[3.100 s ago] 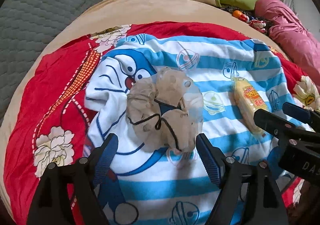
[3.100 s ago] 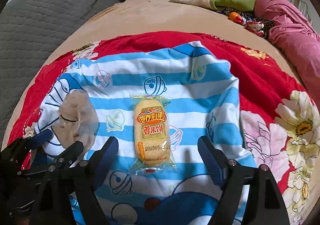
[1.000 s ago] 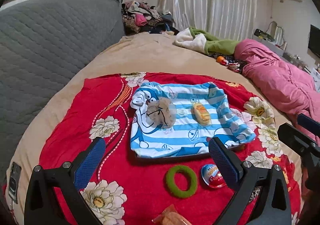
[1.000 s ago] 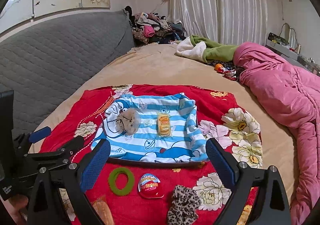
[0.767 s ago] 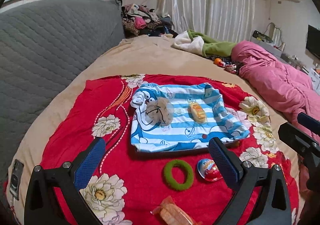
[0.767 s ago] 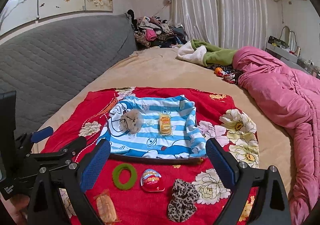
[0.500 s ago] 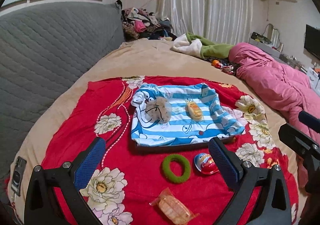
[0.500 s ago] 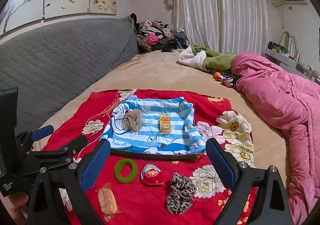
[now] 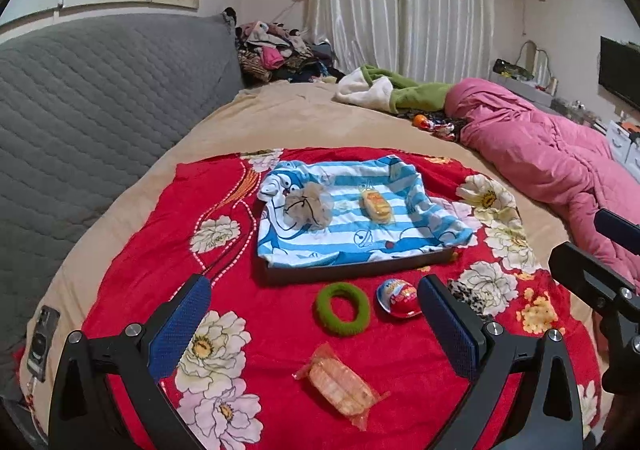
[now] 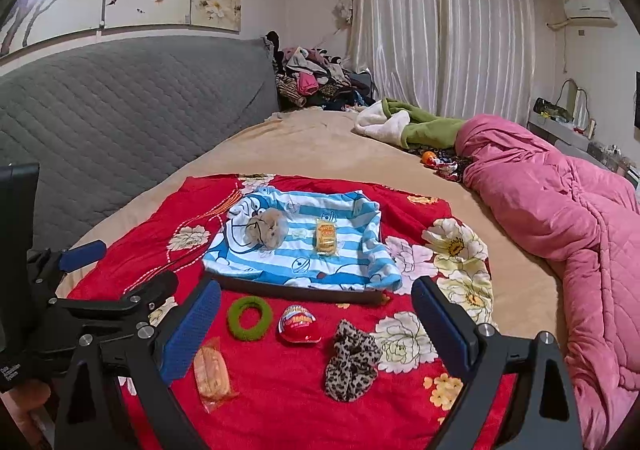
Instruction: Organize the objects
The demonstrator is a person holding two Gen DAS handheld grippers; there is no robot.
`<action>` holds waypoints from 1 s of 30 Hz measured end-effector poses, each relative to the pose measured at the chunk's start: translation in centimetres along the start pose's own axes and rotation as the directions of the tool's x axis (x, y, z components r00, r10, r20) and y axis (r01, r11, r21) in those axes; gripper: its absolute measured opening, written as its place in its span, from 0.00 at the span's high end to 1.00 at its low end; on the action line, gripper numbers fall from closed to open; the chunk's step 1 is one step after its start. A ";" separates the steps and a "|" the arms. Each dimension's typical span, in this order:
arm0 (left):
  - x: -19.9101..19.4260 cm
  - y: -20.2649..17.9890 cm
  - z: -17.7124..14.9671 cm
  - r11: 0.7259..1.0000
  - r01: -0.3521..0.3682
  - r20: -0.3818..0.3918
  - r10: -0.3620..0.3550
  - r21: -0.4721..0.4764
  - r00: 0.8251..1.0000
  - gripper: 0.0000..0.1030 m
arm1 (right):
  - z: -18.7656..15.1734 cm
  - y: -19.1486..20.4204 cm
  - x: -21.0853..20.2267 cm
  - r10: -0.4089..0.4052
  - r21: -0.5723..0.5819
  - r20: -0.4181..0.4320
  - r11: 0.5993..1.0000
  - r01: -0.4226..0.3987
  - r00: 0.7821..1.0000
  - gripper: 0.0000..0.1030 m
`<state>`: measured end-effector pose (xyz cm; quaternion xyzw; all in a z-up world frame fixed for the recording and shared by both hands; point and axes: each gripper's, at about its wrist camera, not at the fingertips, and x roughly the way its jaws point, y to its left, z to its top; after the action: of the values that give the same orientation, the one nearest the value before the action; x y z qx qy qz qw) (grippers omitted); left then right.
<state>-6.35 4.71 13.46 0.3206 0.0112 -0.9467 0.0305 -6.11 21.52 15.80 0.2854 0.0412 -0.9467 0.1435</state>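
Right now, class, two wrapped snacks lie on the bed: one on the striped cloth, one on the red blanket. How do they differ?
The yellow snack rests on the striped cloth over the tray; the orange snack lies on the red blanket, nearer the cameras. The yellow snack's wrapper carries a printed label; the orange snack's looks clear. Both are sealed, oblong and lying flat.

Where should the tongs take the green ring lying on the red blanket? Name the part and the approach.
Take the green ring across its band, one finger through the hole and one outside, coming straight down. It lies flat on the red blanket, so a side approach finds no edge. The left tongs are nearest and open.
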 end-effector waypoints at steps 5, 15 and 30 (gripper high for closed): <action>-1.2 -0.1 -0.8 1.000 -0.003 0.009 0.003 -0.001 1.000 0.00 | -1.0 -0.1 -0.9 -0.005 -0.001 -0.001 1.000 0.005 1.000 0.06; -2.4 -0.3 -3.3 1.000 -0.002 -0.001 0.002 -0.015 1.000 0.00 | -3.4 -0.4 -2.5 -0.023 -0.010 -0.009 1.000 0.023 1.000 0.06; -3.2 -1.7 -6.7 1.000 0.000 -0.010 0.000 -0.009 1.000 0.00 | -6.1 -0.7 -3.5 -0.030 -0.020 -0.030 0.999 0.029 0.999 0.06</action>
<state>0.16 6.87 10.11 0.3254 0.0154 -0.9449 0.0317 -0.29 24.07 12.68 0.2976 0.0568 -0.9439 0.1316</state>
